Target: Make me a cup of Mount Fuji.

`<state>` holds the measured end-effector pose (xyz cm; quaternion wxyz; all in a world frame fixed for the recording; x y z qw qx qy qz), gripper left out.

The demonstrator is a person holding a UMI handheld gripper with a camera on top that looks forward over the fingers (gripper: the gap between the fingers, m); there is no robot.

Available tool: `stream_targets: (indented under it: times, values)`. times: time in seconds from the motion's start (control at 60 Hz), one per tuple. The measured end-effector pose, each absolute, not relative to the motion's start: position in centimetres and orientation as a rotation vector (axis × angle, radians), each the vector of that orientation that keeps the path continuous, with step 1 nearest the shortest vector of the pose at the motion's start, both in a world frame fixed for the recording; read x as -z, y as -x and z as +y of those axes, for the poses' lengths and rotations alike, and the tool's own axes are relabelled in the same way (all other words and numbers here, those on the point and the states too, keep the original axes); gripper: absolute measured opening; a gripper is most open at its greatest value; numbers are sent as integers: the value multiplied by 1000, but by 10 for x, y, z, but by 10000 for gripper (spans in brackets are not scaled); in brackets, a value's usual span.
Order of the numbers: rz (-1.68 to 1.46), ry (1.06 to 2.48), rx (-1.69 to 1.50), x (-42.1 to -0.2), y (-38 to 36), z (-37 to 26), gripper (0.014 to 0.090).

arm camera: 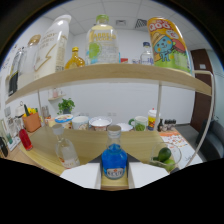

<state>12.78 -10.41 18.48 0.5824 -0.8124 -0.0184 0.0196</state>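
Gripper (114,176) sitting low at the counter's near edge, its two pale fingers (80,176) spreading apart with the blue bottle (114,161) standing upright between them. Contact isn't showing on either side, so I'm reading the jaws as open around it rather than clamped. The bottle's long axis is running vertical, cap (114,132) up, square to the fingers and dead centre in the gap; a straight squeeze looks like the next call, with no sideways correction needed. Just left of the fingers a small clear bottle (67,151) is standing (near enough to get nudged on a swing). To the right, a glass bowl of limes (164,156) is resting on the wooden counter (90,142). Further back a row of cups and bowls (100,123) is lining the wall, with a potted plant (65,106) beyond. Overhead, the shelf (120,74) is carrying tall bottles and a cartoon-printed can (167,44).
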Motion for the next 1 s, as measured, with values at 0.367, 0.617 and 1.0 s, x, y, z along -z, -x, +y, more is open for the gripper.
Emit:
stream_targets:
  times: [0.367, 0.617, 1.0]
  values:
    - [-10, 1953, -95, -169, -117, -186, 360]
    - [-119, 2062, 115, -108, -116, -225, 358]
    - [-1187, 1709, 1035, -118, -121, -202, 358]
